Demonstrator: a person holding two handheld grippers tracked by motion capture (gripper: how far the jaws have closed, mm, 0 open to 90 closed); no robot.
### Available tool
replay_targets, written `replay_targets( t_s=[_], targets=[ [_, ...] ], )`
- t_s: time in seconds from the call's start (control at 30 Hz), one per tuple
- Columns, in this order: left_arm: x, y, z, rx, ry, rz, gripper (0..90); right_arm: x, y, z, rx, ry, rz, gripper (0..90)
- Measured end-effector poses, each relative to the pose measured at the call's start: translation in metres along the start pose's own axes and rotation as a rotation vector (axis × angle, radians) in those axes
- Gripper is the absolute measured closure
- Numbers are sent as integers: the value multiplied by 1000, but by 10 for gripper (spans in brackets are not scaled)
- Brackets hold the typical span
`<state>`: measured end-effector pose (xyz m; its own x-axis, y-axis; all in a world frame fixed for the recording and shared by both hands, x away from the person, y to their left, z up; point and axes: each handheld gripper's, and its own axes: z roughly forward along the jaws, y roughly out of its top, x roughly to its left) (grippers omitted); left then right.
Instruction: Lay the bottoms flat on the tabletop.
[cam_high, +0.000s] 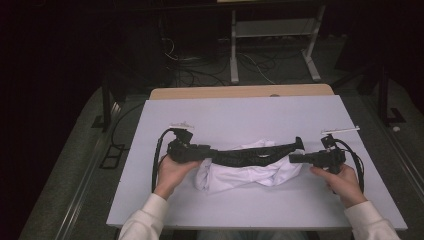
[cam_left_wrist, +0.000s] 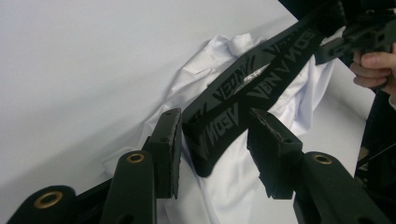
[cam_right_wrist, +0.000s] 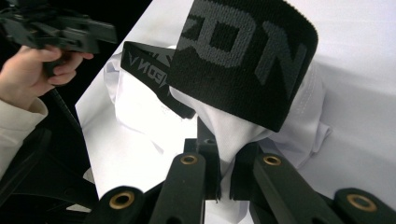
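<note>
A white garment with a black lettered elastic waistband lies crumpled mid-table. My left gripper is at the waistband's left end. In the left gripper view this gripper stands open, and the band's folded end lies between the jaws without being pinched. My right gripper is at the garment's right end. The right gripper view has its jaws shut on white fabric just under the waistband, which arches up in front of the camera.
The garment rests on a white board laid over a wooden tabletop. Beyond the table stand a white metal shelf frame and loose cables on the floor. Bare board surrounds the garment on all sides.
</note>
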<state>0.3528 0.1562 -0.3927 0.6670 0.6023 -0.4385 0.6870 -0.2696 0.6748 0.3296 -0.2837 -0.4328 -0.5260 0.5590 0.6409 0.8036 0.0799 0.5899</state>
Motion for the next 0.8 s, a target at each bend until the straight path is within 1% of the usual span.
replay_targets(
  t_s=[0.07,0.17,0.23,0.27,0.3,0.37,0.4,0.47,0.5,0.53,0.57,0.6,0.63,0.67,0.77,0.8],
  targets=[
    [3,0,5,2,-26,-21,557,-1,0,0,5,-3,2,845],
    [4,0,13,23,-31,-21,560,-1,0,1,6,-5,4,845],
    [4,0,18,41,-21,-18,560,-1,0,1,5,-5,5,845],
    [4,-1,21,47,-24,-17,562,-1,-1,1,5,-4,4,845],
    [4,-1,22,48,-31,-18,583,-1,-1,1,6,-4,6,844],
    [3,-3,25,55,-37,-7,628,-1,-1,1,7,-5,5,843],
    [1,-4,27,69,-45,3,669,-2,-1,1,6,-5,5,842],
    [-1,-6,31,91,-45,16,746,-4,-2,2,8,-8,4,839],
    [-2,-7,34,100,-42,23,759,-5,-2,2,8,-12,6,838],
    [-2,-8,35,102,-39,26,740,-8,-3,2,5,-15,15,837],
    [-2,-9,35,97,-36,27,740,-8,-3,2,5,-15,15,837],
    [-2,-10,36,90,-32,26,702,-9,-3,1,5,-15,20,836],
    [-2,-12,37,84,-36,25,716,-12,-5,1,7,-22,28,835],
    [-2,-13,37,86,-37,30,716,-12,-5,1,7,-22,28,835],
    [-2,-18,38,93,-25,35,814,-15,-6,1,13,-29,37,823],
    [-1,-20,38,93,-19,37,830,-16,-6,1,12,-30,41,816]
  ],
)
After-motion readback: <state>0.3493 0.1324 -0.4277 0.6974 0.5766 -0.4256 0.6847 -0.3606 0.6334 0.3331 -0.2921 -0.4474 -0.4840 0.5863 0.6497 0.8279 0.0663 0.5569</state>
